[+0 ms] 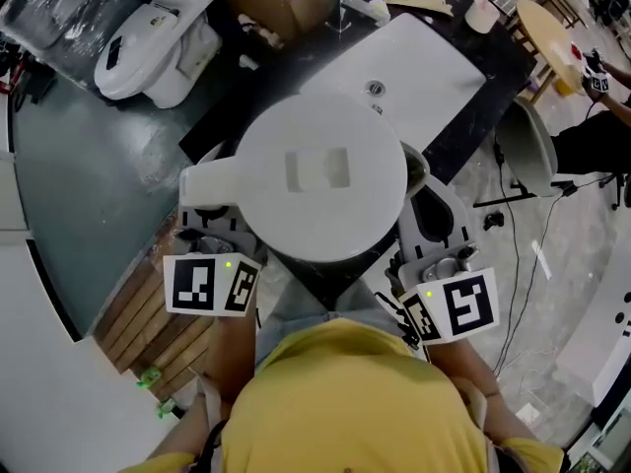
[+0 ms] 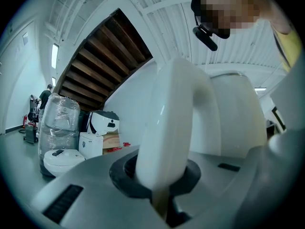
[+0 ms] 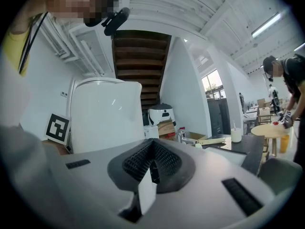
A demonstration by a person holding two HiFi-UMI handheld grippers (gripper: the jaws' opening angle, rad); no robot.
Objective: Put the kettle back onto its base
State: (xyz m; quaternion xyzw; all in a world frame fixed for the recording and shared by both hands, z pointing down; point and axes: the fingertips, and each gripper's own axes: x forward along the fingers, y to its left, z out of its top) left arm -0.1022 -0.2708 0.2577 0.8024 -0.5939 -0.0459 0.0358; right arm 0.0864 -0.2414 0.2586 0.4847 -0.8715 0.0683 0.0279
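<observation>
A white kettle [image 1: 320, 175] hangs in the air below my head, seen from above with its round lid up. Its handle [image 1: 209, 183] sticks out to the left. My left gripper [image 1: 219, 205] is shut on that handle, and in the left gripper view the thick white handle [image 2: 171, 128] rises straight out of the closed jaws [image 2: 159, 187]. My right gripper [image 1: 426, 203] sits close beside the kettle's right side. Its ribbed pads [image 3: 151, 168] meet with nothing from the scene between them, and the kettle body [image 3: 107, 113] stands to their left. The kettle hides what lies beneath it.
A white sink basin [image 1: 419, 67] with a faucet [image 1: 357, 6] is set in a dark counter [image 1: 246, 97] ahead. White toilets [image 1: 158, 52] stand at the far left. A cup [image 1: 481, 14], a round wooden table [image 1: 552, 30] and a person [image 1: 596, 141] are at the right. Wooden slats [image 1: 148, 328] lie lower left.
</observation>
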